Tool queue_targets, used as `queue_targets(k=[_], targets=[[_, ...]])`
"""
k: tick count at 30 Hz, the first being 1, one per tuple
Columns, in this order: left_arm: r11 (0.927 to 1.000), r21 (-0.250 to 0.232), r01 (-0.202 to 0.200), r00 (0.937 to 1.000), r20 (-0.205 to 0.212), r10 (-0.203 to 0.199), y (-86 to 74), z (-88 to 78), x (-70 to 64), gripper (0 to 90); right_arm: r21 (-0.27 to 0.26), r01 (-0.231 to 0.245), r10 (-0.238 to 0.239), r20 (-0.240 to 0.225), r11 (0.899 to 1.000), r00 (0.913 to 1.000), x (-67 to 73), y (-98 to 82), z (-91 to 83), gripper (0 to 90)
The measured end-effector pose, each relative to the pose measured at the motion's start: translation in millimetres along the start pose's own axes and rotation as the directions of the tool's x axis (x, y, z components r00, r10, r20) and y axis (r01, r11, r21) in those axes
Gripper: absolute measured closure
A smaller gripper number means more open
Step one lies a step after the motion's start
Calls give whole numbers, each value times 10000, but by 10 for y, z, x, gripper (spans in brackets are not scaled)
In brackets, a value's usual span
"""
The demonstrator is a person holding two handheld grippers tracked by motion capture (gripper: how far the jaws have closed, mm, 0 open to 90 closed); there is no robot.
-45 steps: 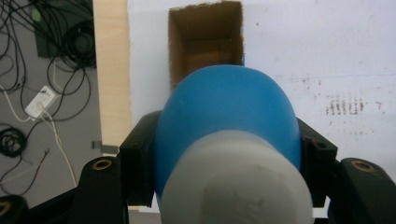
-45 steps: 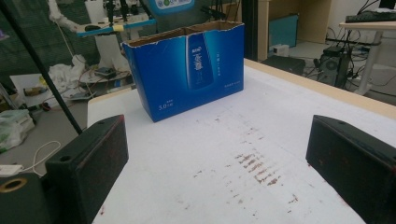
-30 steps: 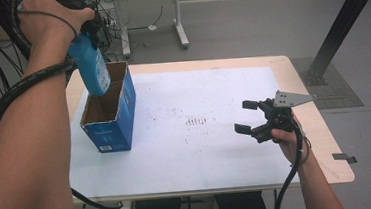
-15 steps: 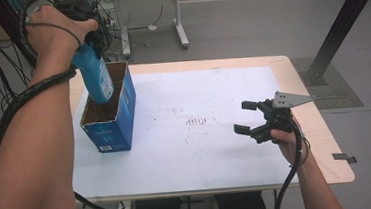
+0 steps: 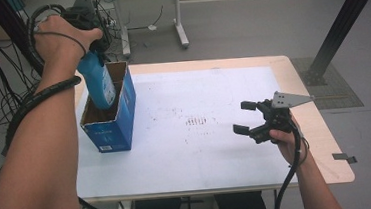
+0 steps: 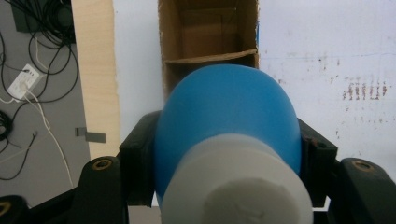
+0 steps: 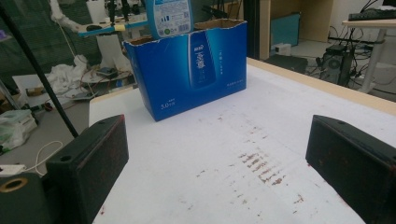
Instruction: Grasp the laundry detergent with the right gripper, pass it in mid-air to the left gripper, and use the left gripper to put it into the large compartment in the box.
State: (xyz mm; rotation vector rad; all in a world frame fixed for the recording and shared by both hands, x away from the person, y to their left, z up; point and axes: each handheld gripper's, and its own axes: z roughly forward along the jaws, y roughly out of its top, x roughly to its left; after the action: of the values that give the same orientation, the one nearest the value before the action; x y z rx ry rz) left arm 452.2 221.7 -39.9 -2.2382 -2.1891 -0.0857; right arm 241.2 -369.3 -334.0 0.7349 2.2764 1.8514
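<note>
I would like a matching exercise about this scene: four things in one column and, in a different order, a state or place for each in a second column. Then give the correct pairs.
Things:
1. blue bottle
2. blue carton
3. left gripper
4. right gripper

States or places:
A. jaws open, nothing between them, above the white table top
B. stands open-topped at the table's left side
C. shut on the bottle near its white cap
D. hangs with its lower end inside the carton's opening

Pairs: 1-D, 2-B, 3-C, 4-A
</note>
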Motion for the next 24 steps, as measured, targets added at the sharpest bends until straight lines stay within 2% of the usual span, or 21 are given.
queue_targets(k=[6, 8, 17, 24], targets=[[10000, 13, 37, 10000, -12, -37, -13, 130, 9, 379, 17, -52, 52, 17, 10000, 10000, -3, -14, 2, 58], [9998, 189, 10, 10000, 56, -11, 4, 187, 24, 379, 24, -76, 76, 23, 10000, 10000, -4, -21, 5, 59], [9991, 433, 34, 9999, 137, -40, 3, 413, 63, 379, 55, -139, 139, 39, 9999, 9999, -1, -44, 27, 59], [9984, 558, 40, 9997, 233, -53, 9, 524, 74, 378, 93, -136, 135, 60, 9999, 9999, 7, -42, 37, 60]])
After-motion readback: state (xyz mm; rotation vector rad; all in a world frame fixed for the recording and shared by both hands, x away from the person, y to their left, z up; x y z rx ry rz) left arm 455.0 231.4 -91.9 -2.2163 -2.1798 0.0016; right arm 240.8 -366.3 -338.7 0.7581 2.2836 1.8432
